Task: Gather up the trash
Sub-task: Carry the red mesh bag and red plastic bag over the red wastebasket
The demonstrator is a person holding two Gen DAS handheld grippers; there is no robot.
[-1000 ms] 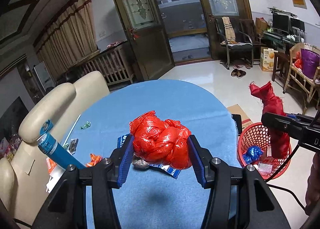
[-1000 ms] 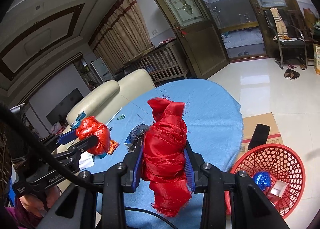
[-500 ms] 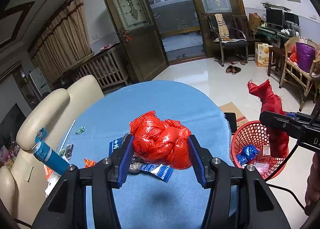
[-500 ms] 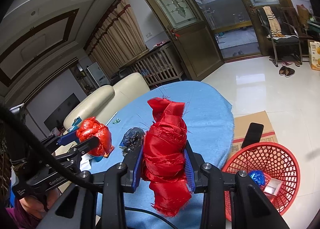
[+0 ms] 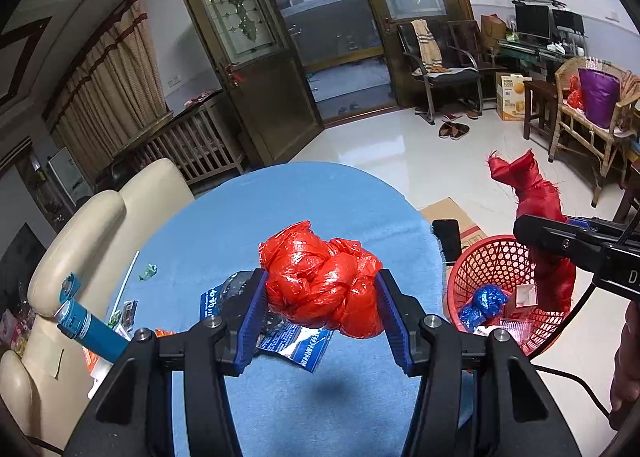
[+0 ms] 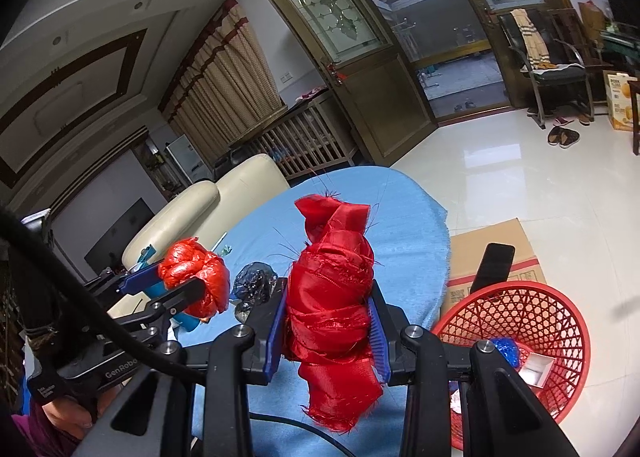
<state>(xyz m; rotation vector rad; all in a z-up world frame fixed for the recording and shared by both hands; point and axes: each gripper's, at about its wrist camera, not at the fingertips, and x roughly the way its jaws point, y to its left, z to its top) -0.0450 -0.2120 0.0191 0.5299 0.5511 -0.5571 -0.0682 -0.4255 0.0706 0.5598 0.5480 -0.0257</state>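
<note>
Gripping a crumpled red bag (image 5: 320, 289) above the bench (image 5: 280, 217), the left gripper (image 5: 320, 305) fingers pinch it; right gripper (image 6: 328, 331) fingers clamp a red cloth wad (image 6: 330, 297). Basket (image 5: 492, 257) at 3 o'clock already holds scraps; wrappers remain on the bench. Vs 1 s ago, both loads sit nearer the basket.

Living room of a private home: cream leather sofa (image 5: 92, 225), long pleated curtains (image 6: 228, 69), glazed double doors (image 5: 248, 69) onto a terrace, polished tile floor (image 5: 432, 153) with slippers (image 5: 454, 129), wicker armchair (image 5: 592, 121), computer desk (image 5: 536, 41), wall television (image 6: 116, 237), blue-clothed table (image 5: 280, 209).
</note>
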